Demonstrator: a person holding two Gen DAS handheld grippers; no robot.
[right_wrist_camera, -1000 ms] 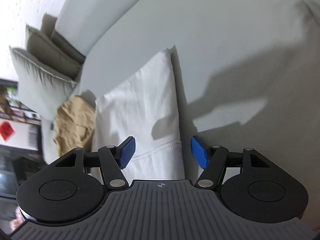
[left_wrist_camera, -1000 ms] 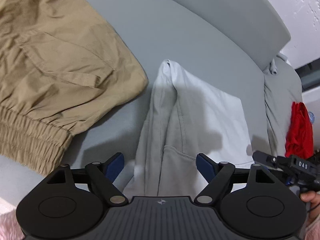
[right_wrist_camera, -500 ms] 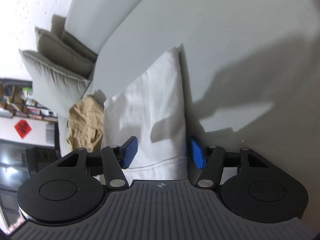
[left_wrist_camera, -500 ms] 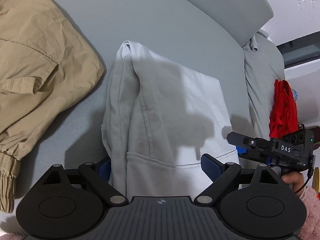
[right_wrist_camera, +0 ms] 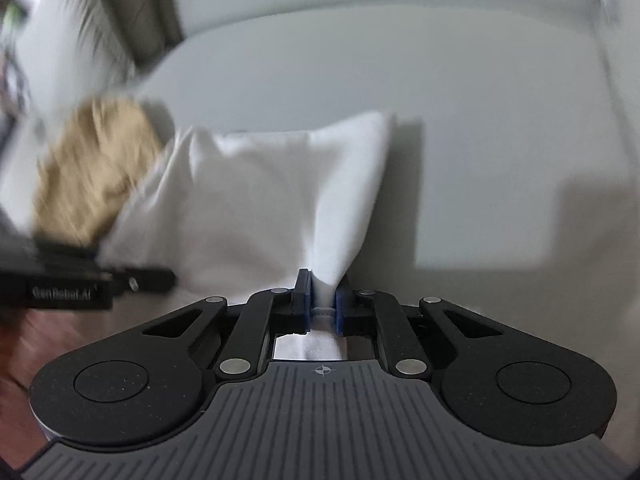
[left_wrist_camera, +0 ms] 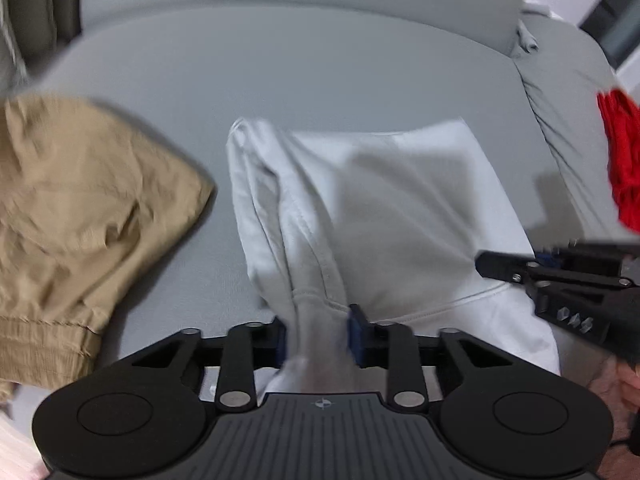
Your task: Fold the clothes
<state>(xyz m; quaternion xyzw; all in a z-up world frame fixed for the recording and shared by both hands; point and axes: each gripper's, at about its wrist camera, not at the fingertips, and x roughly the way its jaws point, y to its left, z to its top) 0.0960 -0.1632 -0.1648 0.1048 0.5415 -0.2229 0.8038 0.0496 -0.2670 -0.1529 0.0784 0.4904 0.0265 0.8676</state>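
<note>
A folded white sweatshirt (left_wrist_camera: 400, 208) lies on the grey sofa seat (left_wrist_camera: 280, 72). My left gripper (left_wrist_camera: 318, 338) is shut on the near left corner of its hem, and the cloth bunches between the blue pads. My right gripper (right_wrist_camera: 322, 306) is shut on the near right corner of the same white sweatshirt (right_wrist_camera: 260, 200), which rises in a taut ridge from its pads. The right gripper (left_wrist_camera: 552, 276) also shows at the right of the left wrist view, and the left gripper (right_wrist_camera: 80, 284) shows at the left of the right wrist view.
Tan trousers (left_wrist_camera: 80, 216) lie crumpled on the seat just left of the sweatshirt. A grey garment (left_wrist_camera: 560, 100) and a red one (left_wrist_camera: 624, 160) hang over the right end of the sofa. Cushions (right_wrist_camera: 120, 20) stand at the sofa's far left. Both views are motion-blurred.
Both grippers went from open around the sweatshirt's near hem to shut on its corners. The cloth is now pulled up and both cameras have swung.
</note>
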